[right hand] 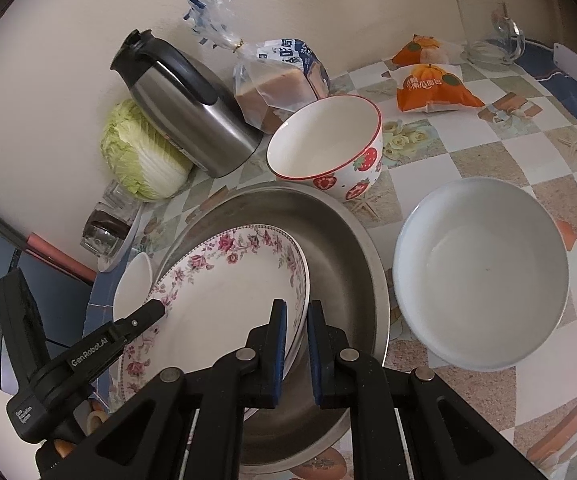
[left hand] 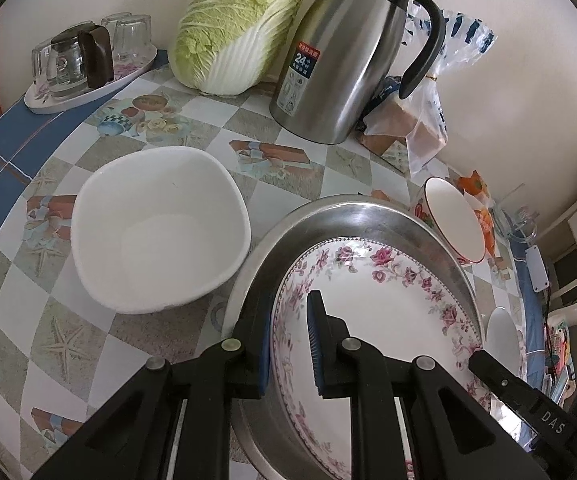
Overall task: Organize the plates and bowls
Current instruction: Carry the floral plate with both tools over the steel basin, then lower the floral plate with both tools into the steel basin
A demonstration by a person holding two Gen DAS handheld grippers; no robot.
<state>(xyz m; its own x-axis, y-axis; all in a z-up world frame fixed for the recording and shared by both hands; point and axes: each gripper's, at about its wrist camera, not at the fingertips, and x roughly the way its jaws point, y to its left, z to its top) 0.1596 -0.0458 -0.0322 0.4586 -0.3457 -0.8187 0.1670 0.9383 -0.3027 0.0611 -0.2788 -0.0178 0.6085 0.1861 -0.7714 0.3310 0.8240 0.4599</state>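
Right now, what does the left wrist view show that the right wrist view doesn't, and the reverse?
Left wrist only: the left tongs shut on the floral plate's rim, seen close.

Right wrist only: two orange snack packets, a glass mug, and the right tongs shut on the plate's opposite rim.

Both: plate tilted in the steel basin, white bowl, strawberry bowl, thermos, cabbage, bread bag, tray of glasses.

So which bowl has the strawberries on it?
The small bowl with the red rim, standing behind the steel basin near the bread bag. The two other bowls are plain white.
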